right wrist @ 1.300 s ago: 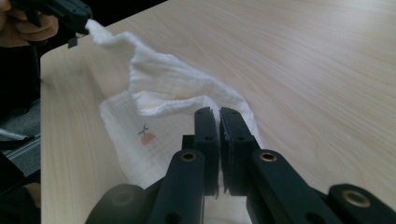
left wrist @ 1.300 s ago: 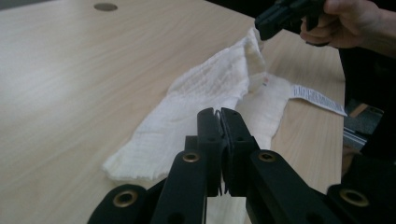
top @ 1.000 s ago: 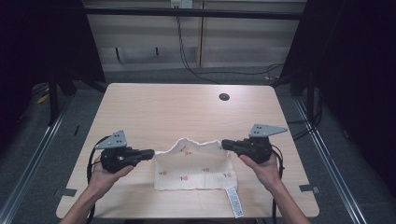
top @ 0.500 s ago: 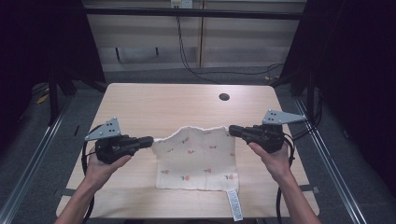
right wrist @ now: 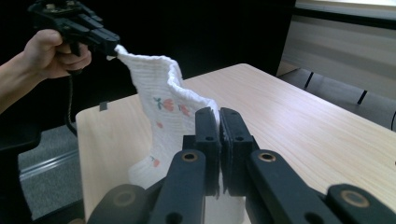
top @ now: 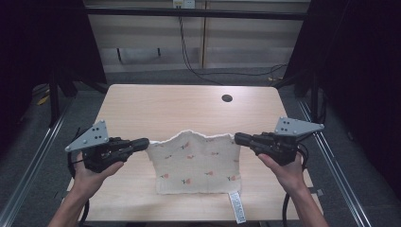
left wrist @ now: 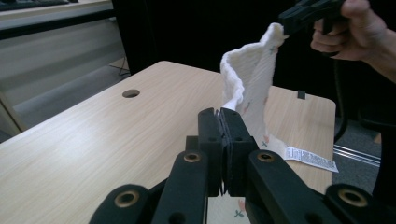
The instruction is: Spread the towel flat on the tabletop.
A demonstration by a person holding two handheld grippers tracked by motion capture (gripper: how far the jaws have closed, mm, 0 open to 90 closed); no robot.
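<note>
A white tag (top: 237, 208) hung off the bottom edge of the cloth (top: 195, 161) and lay flat on the table (top: 156, 106); it carried lines of small print, too fine for me to read. In my left gripper view the same tag (left wrist: 310, 159) showed as a white strip with dark text, blurred there as well. I saw no brand name anywhere.

The cloth was a small white piece with a ribbed, knitted look, scattered with little orange flowers on green stems. Its top edge was wavy and slightly rolled. I held it up by its two upper corners, so it hung stretched between my hands over the near half of the table, with its lower edge resting on the wood.

My left gripper (top: 144, 143) had its fingers clamped together on the left corner, and my right gripper (top: 238, 137) had its fingers pinched on the right corner. In each gripper view the two black jaws stood pressed against each other with white fabric caught between them.

A round dark hole (top: 227, 98) sat in the table's far side, well apart from the cloth.
</note>
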